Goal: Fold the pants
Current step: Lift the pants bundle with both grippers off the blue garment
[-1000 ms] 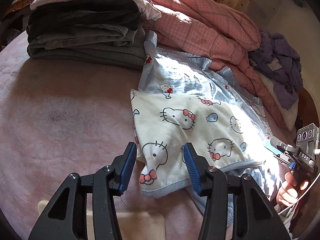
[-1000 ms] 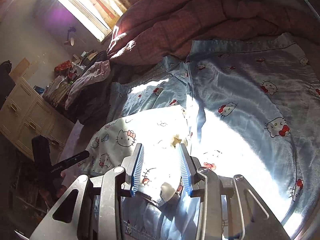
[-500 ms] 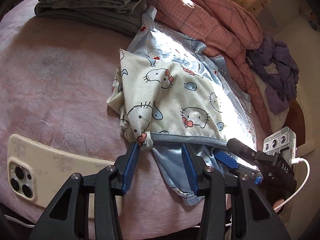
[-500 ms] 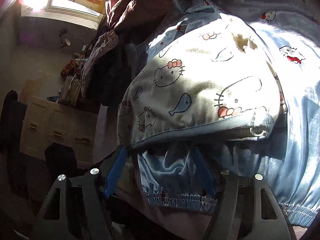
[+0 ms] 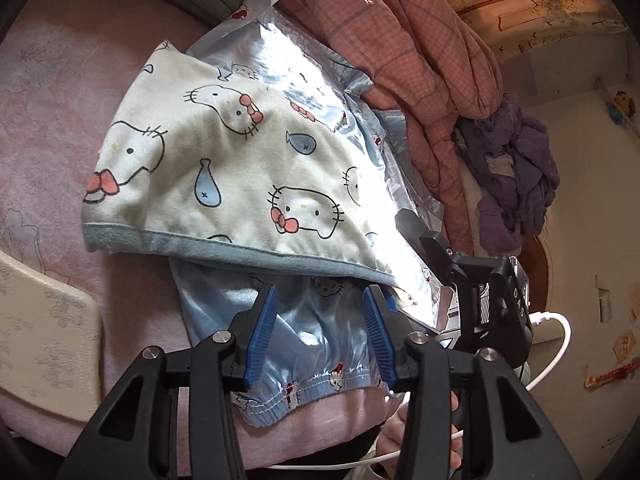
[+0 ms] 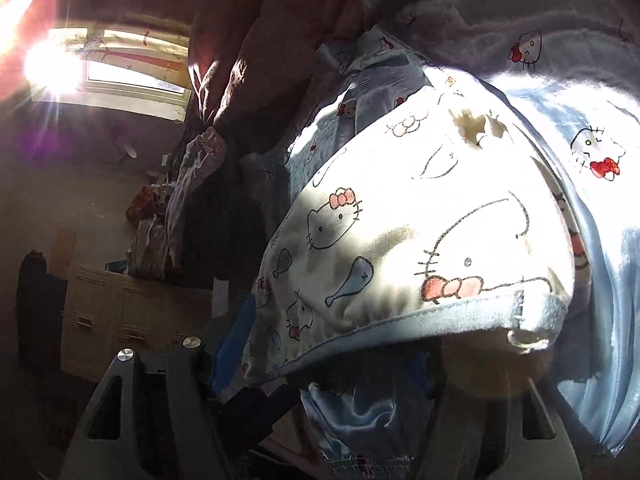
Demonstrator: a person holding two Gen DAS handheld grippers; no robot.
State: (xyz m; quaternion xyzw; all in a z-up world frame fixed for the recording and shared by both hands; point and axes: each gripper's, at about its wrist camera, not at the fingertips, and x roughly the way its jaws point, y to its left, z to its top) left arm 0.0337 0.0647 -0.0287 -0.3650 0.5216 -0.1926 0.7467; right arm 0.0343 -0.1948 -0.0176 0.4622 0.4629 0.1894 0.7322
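Pants (image 5: 240,168), white with a cat print and a grey-blue hem band, lie folded on a shiny blue garment (image 5: 316,332) on the pink bed (image 5: 52,128). Left of the pants the bed cover is bare up to a cream phone (image 5: 44,336) near the bed's front edge. Right of the pants a pink checked quilt (image 5: 420,64) crowds in. The left gripper (image 5: 320,332) has its fingers apart, straddling the blue garment's elastic edge just under the pants' hem without pinching. The right gripper (image 6: 332,356), its jaws having just been opening, stands wide at the hem's right end, partly hidden by cloth.
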